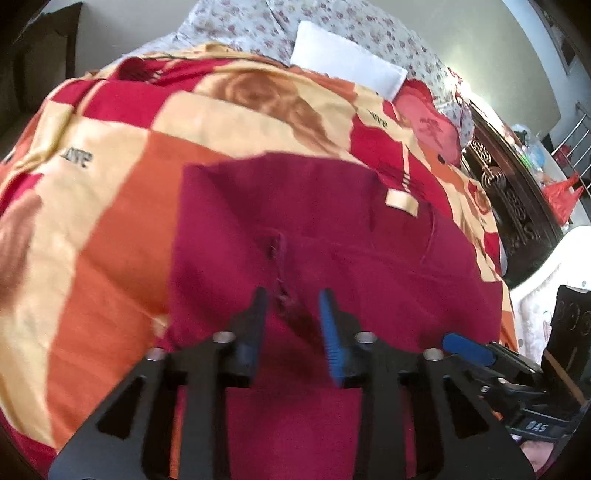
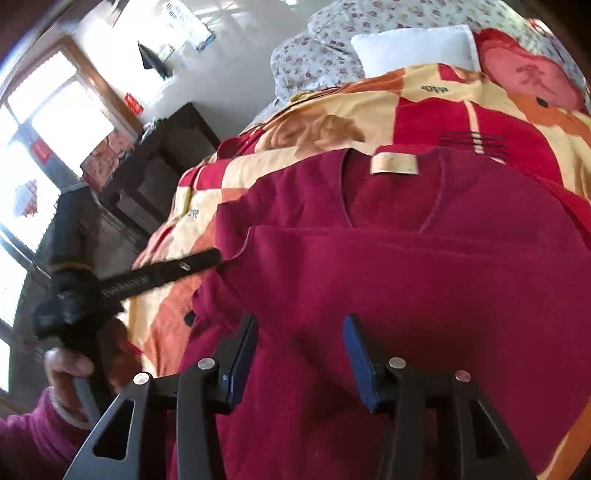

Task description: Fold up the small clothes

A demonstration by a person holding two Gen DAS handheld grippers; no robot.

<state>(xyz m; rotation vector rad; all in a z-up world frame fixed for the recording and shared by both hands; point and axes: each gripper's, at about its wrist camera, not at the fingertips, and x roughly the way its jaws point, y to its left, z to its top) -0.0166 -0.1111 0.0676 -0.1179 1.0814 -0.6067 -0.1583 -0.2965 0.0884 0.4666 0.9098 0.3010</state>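
A dark red garment (image 1: pixel 332 229) with a cream neck label (image 1: pixel 402 201) lies spread on the patterned bedspread (image 1: pixel 110 206). My left gripper (image 1: pixel 293 295) is open just above it, its fingers either side of a raised fold of the cloth near the lower edge. In the right wrist view the same garment (image 2: pixel 424 266) shows with one side folded across below the neckline and its label (image 2: pixel 394 163). My right gripper (image 2: pixel 300 321) is open and empty over the garment's near part. The left gripper's finger (image 2: pixel 199 260) touches the folded edge at the left.
A white pillow (image 1: pixel 347 61), a pink heart cushion (image 1: pixel 430 125) and a floral quilt (image 1: pixel 236 26) lie at the far end of the bed. A dark carved footboard (image 1: pixel 513 199) runs along the right side. Dark wooden furniture (image 2: pixel 162 162) stands left of the bed near windows.
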